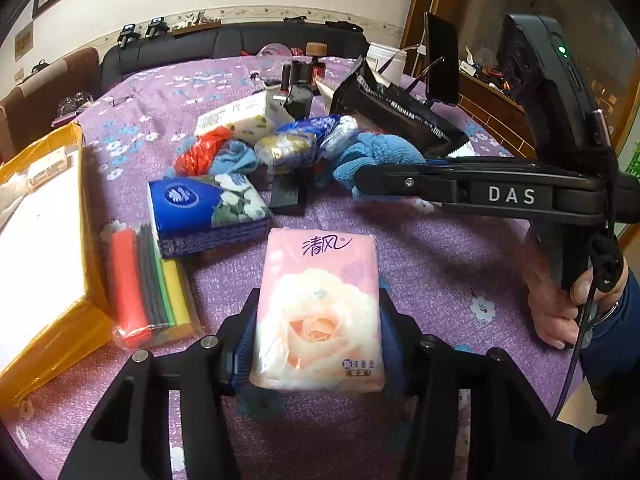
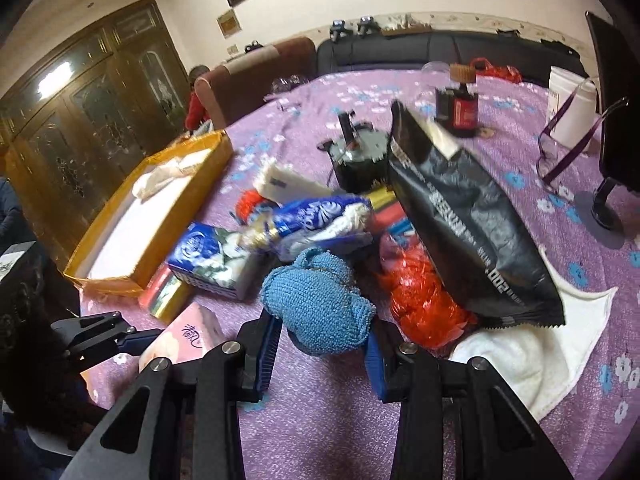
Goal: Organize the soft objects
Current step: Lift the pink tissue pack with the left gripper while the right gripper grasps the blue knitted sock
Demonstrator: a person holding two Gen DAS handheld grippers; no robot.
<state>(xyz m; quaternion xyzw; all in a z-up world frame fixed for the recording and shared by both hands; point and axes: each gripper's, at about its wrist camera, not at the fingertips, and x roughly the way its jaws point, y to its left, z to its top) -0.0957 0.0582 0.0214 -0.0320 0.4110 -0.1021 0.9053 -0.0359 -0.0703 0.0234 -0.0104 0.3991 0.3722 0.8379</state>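
My left gripper is shut on a pink tissue pack with a rose print, held just above the purple tablecloth; the pack also shows in the right wrist view. My right gripper is shut on a blue knitted cloth, seen from the side in the left wrist view. A pile of soft things lies beyond: a blue tissue pack, red mesh, a white towel. A yellow box stands at the left.
A black foil bag leans over the pile. Bottles, a dark jar, glasses and a white tub stand farther back. A pack of coloured sponges lies beside the yellow box.
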